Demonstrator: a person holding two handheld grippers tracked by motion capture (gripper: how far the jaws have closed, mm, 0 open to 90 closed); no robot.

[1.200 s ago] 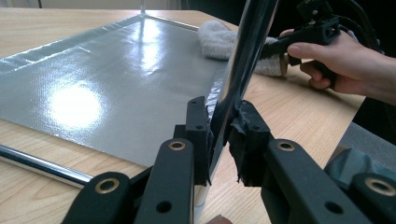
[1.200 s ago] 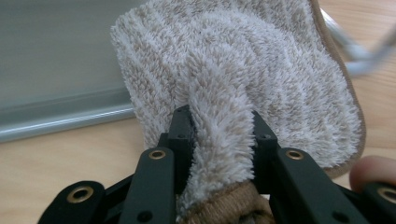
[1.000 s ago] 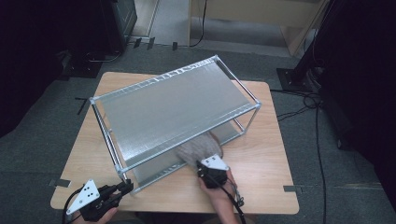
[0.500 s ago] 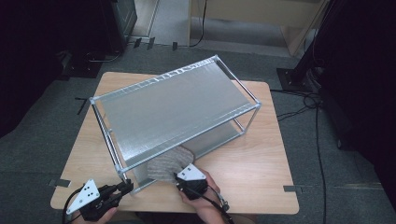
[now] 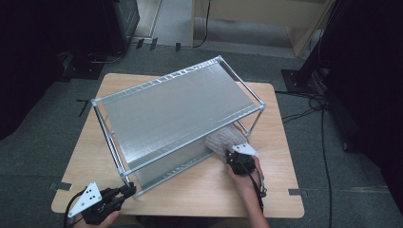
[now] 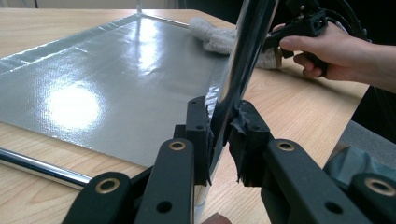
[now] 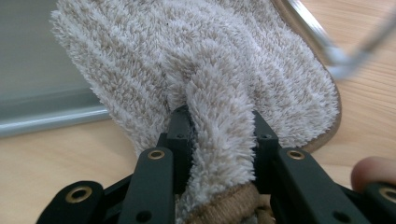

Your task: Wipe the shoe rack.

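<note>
Dark room, grey carpet floor, black cables trailing at the right. One wooden worktop point(image 5: 280, 190) in the middle. On it one two-tier metal rack point(image 5: 180, 107) with chrome posts and grey liner sheets, set at an angle.

Two tools, one per hand. Left tool point(image 5: 124, 191) sits at the near-left corner of the worktop, forearm coming in from the bottom edge, tool pointing level toward the rack's near corner post point(image 6: 243, 60). Its jaws are pinched onto that post just above the lower shelf. Right tool point(image 5: 236, 159) is at the rack's near-right end, hand wrapped over its body, pointing in at the lower shelf. Its jaws are squeezed on a fold of one beige terry mitt point(image 7: 219, 84).

The mitt lies flat on the lower shelf's right end, partly over the liner sheet point(image 6: 102, 79), partly over the shelf's edge rail.

The left tool view gives the clamp on the post close up, and the right hand with its tool farther off by the mitt. The right tool view gives the mitt's pile, brown trimmed edge and the pinched fold. The high view gives the whole layout and both forearms.
</note>
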